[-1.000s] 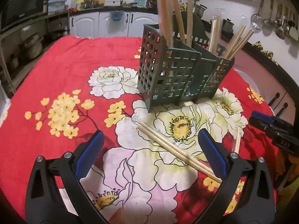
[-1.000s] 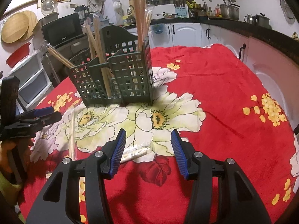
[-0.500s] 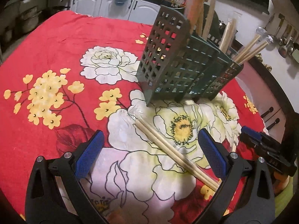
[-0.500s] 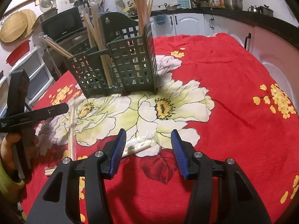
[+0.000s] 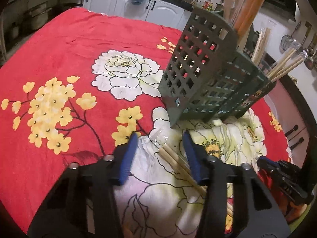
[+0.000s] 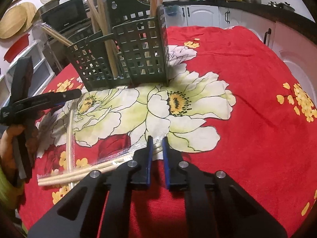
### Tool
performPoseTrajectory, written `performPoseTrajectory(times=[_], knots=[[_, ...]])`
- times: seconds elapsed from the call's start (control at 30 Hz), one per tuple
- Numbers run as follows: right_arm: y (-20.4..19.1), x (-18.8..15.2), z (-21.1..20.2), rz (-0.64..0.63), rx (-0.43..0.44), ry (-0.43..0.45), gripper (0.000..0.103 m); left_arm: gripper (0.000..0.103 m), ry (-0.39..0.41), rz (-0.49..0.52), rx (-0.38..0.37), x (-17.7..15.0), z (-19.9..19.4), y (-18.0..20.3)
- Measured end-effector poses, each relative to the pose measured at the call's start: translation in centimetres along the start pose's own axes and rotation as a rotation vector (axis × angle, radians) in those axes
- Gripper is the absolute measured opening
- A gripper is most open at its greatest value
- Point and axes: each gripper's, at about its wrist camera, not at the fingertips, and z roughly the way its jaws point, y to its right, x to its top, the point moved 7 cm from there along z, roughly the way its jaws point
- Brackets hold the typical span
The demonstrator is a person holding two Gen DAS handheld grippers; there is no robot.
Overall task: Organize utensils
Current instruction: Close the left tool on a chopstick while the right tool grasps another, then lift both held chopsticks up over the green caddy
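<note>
A dark green slotted caddy (image 5: 208, 83) (image 6: 126, 59) stands on the red flowered cloth with several chopsticks upright in it. Two wrapped chopstick pairs lie in front of it. My left gripper (image 5: 160, 136) is low over one pair (image 5: 174, 158). Its jaws are closing; the sticks lie against the right pad, and the left pad is still clear of them. My right gripper (image 6: 157, 138) is shut on the clear wrapper end of the other pair (image 6: 75, 175), whose sticks trail off to the left. The right wrist view also shows the left gripper (image 6: 76, 93) and its pair (image 6: 69, 130).
The red cloth (image 5: 59, 59) covers a round table whose edge drops off close behind the caddy on the right. A hand (image 6: 10, 142) holds the left gripper. White cabinets (image 6: 202, 15) and a worktop with pots ring the room. The right gripper (image 5: 262, 161) reaches in from the right.
Both grippers' jaws have narrowed. The left gripper moved forward and down over its chopstick pair. The right gripper stayed in place and shut on the wrapper.
</note>
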Motion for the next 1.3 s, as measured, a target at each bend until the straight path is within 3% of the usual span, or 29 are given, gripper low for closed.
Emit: performPoseTrajectory(times=[0.2,0.47,0.8,1.3], knots=[[0.2,0.1,-0.2,0.014,0.003,0.010,0.002,0.018,0.000,-0.010,-0.007,0.0,0.1,-0.5],[0.8,0.6,-1.2,0.046,0.003,0.056,0.002,0.008,-0.002,-0.014,-0.035,-0.2,-0.3,-0.7],[0.5,1.7,-3.6,0.050,0.023,0.144,0.002,0.006,0.086,-0.020,-0.108,-0.5,-4.9,0.4],[-0.2,3.5,-8.4,0.030,0.015,0.287,0.001,0.006,0.172,0.102,-0.213,-0.2,-9.3,6.9]])
